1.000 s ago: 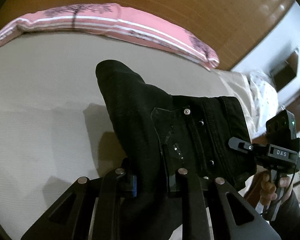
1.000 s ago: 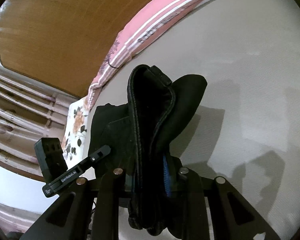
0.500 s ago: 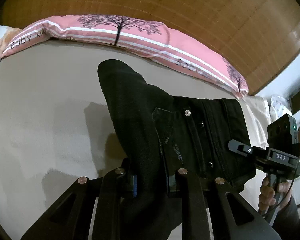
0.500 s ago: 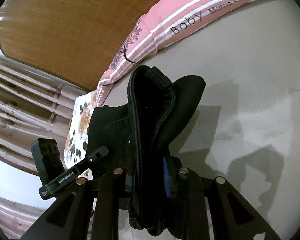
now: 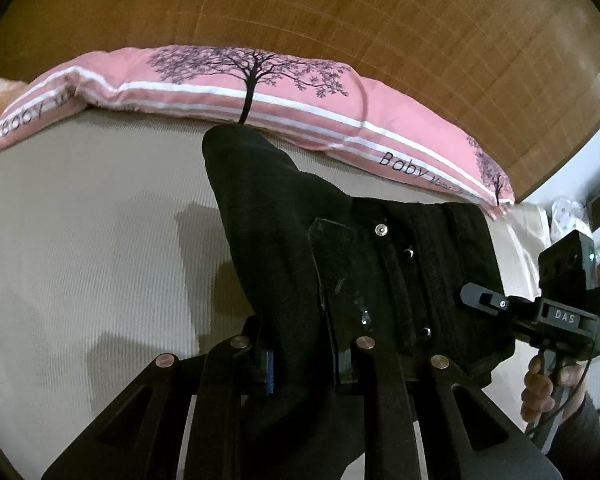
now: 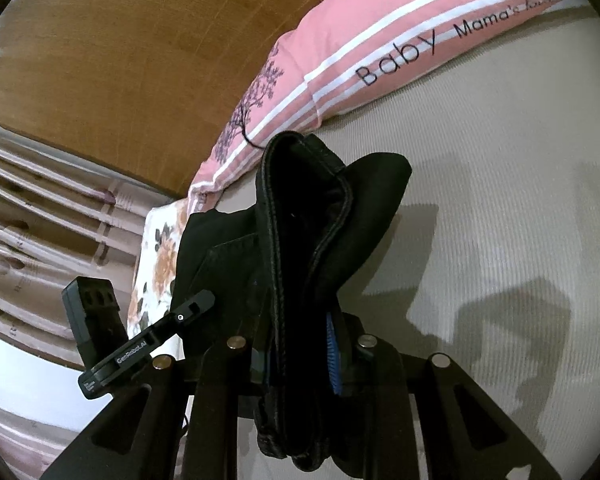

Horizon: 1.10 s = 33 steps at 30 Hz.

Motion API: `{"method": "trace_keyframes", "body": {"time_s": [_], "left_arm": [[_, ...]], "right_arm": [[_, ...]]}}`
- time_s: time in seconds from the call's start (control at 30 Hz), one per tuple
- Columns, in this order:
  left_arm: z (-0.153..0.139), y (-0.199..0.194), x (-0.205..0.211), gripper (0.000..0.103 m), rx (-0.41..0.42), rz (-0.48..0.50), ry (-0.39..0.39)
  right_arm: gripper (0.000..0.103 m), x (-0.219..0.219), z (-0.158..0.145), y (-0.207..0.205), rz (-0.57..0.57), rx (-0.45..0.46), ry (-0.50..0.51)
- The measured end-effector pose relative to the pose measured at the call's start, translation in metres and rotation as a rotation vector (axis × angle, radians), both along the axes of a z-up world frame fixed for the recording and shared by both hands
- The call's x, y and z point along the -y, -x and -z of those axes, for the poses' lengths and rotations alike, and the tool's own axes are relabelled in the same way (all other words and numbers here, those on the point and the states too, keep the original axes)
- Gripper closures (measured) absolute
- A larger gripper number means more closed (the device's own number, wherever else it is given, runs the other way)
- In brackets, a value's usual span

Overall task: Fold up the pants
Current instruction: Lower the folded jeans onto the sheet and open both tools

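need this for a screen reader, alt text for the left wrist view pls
The left gripper clamps a bunch of black pants above a beige bed. The right gripper holds their other side, with a pink pillow behind.

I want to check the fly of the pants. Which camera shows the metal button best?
The left wrist view: the metal button sits in plain sight on the black pants, above darker snaps. The right wrist view shows only bunched fabric and seams of the pants; no button shows there.

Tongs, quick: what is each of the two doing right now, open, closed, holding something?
Left tongs: closed on the black pants.
Right tongs: closed on the same black pants.
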<state>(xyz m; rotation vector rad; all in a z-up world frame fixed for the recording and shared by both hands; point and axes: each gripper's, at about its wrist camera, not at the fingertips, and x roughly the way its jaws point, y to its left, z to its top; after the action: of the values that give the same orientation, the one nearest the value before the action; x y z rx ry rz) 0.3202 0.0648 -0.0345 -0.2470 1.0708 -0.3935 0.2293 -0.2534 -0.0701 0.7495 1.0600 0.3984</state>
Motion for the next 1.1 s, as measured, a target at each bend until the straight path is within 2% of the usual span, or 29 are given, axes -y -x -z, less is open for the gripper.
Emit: {"method": "trace_keyframes", "body": {"time_s": [0.07, 0.13, 0.2, 0.27, 0.3, 0.4, 0.57, 0.7, 0.8, 0.97, 1.1], "left_arm": [[0.008, -0.006, 0.004, 0.083, 0.015, 0.025, -0.039], [0.026, -0.009, 0.006, 0.077, 0.007, 0.034, -0.105], [0.045, -0.011, 0.003, 0.062, -0.013, 0.012, -0.151], [0.055, -0.010, -0.003, 0.049, -0.014, -0.007, -0.161], [0.060, -0.010, -0.006, 0.044, -0.021, -0.021, -0.163], [0.067, -0.007, -0.011, 0.035, -0.016, -0.046, -0.162], [0.060, 0.007, -0.008, 0.034, 0.007, -0.076, -0.234], [0.044, 0.031, 0.000, 0.034, 0.059, -0.119, -0.370], [0.032, 0.056, 0.004, 0.034, 0.099, -0.137, -0.446], [0.016, 0.086, 0.009, 0.033, 0.120, -0.167, -0.463], [0.003, 0.118, 0.007, 0.028, 0.135, -0.203, -0.452]], "right_arm": [[0.083, 0.004, 0.002, -0.002, 0.009, 0.004, 0.016], [0.083, 0.007, 0.008, -0.003, 0.018, -0.002, 0.066], [0.081, 0.005, 0.017, -0.001, 0.008, -0.004, 0.181], [0.067, -0.002, 0.023, 0.000, -0.018, 0.009, 0.298], [0.064, -0.004, 0.026, 0.001, -0.024, 0.013, 0.346], [0.053, -0.005, 0.035, 0.002, -0.008, 0.009, 0.391], [0.046, -0.011, 0.029, 0.007, 0.005, 0.029, 0.484], [0.043, -0.015, 0.018, 0.024, 0.028, 0.054, 0.539], [0.037, -0.021, 0.013, 0.041, 0.046, 0.077, 0.582], [0.033, -0.019, 0.011, 0.064, 0.094, 0.079, 0.568], [0.030, -0.020, 0.005, 0.079, 0.112, 0.078, 0.569]]}}
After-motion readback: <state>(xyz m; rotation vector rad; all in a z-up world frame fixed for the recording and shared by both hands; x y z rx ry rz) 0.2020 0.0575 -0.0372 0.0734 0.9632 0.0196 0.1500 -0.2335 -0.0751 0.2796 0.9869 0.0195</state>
